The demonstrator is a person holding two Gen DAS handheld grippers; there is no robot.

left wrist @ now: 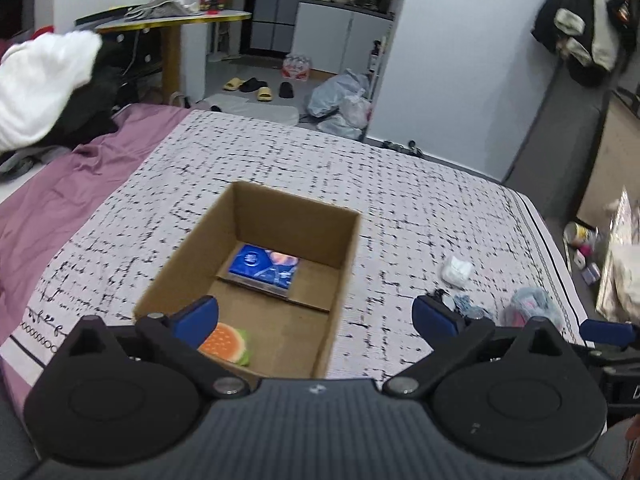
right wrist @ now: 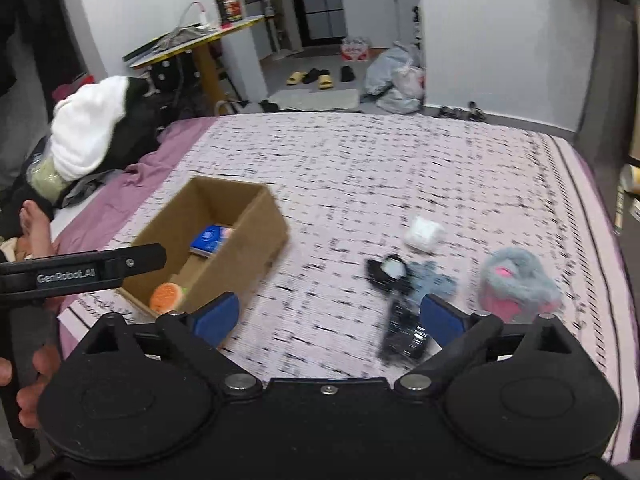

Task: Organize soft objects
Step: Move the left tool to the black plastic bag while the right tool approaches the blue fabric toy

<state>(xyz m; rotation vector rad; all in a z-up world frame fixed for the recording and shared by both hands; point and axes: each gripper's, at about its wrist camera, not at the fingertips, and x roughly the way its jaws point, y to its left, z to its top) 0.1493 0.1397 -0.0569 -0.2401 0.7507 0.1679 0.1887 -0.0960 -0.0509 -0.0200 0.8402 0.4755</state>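
An open cardboard box point(left wrist: 188, 256) sits on the patterned bedsheet. Inside it lie a blue packet point(left wrist: 264, 266) and a burger-shaped plush point(left wrist: 226, 344). My left gripper point(left wrist: 316, 312) hovers over the box's near end, open and empty. My right gripper point(right wrist: 326, 312) is open over bare sheet to the right of the box point(right wrist: 256, 236), holding nothing. Just beyond its right finger lie a black item point(right wrist: 404, 336), a black-and-white piece point(right wrist: 390, 270) and a blue-grey cloth point(right wrist: 434, 280). A white bundle point(right wrist: 424, 232) and a fluffy grey-pink thing point(right wrist: 516, 280) lie further right.
A purple duvet point(left wrist: 80, 184) and a heap of white and black clothes point(left wrist: 44, 88) cover the bed's left side. A person's bare foot point(right wrist: 34, 220) rests there. The bed's right edge point(left wrist: 552, 236) drops to cluttered floor. A hand point(right wrist: 36, 364) holds the left gripper's handle.
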